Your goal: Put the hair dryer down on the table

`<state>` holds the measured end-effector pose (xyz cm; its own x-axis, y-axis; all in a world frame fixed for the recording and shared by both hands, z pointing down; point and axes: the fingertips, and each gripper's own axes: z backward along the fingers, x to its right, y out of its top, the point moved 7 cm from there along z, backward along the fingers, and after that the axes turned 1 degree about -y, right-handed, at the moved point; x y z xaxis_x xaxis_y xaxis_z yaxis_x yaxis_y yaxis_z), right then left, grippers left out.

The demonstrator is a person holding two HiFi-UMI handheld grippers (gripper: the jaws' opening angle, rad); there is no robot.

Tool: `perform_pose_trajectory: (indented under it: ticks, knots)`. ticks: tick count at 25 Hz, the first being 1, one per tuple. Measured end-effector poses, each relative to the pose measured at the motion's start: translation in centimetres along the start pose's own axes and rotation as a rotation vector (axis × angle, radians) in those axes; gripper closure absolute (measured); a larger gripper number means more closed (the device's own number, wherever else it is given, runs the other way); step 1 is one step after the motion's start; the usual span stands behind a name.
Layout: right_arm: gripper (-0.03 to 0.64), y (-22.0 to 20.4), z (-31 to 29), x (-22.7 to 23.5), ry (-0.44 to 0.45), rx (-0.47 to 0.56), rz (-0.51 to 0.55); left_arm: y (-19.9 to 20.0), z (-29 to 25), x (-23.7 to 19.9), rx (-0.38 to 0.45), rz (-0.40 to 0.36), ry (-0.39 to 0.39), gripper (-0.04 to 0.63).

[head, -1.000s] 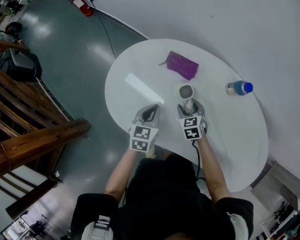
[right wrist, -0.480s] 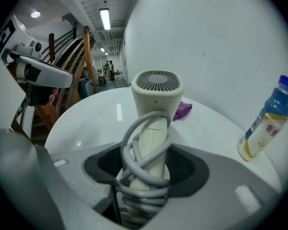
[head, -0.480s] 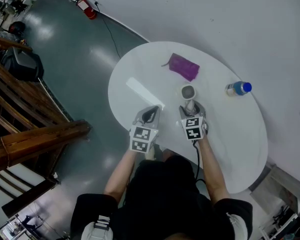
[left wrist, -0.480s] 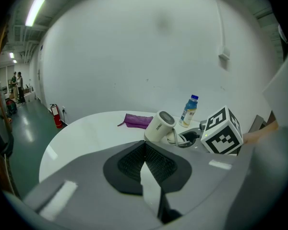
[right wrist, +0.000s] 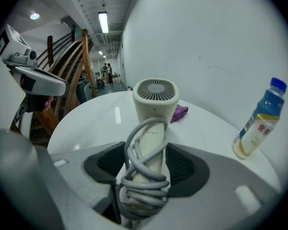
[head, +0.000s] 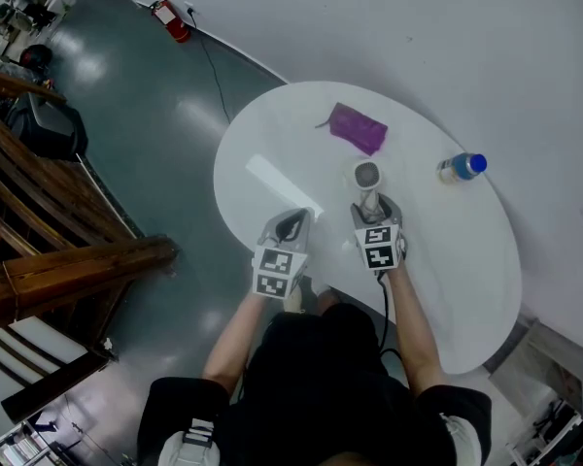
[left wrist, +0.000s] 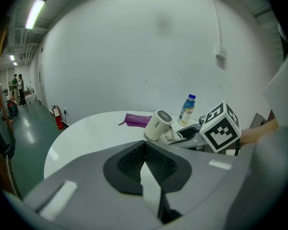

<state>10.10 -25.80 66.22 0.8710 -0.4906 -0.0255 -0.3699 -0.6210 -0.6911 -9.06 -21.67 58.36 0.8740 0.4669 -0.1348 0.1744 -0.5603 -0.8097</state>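
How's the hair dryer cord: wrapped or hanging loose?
Wrapped. The cord loops in coils around the handle of the hair dryer, which is clamped between the right gripper's jaws.

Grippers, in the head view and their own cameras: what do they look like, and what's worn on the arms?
The two match: the left gripper and right gripper have light grey bodies with black ribbed pads lining the jaws. Each carries a white cube printed with black square markers. The person wears a black top with short sleeves, and the forearms are bare.
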Motion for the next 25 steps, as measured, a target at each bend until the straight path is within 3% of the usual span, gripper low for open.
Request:
perform_pose_trajectory:
  ticks: [25]
  knots:
    - [0.364, 1.0, 5.1, -0.5, -0.053, 0.093, -0.05, -0.1, 3.8, 1.9, 0.059, -0.016, -0.01, 0.589]
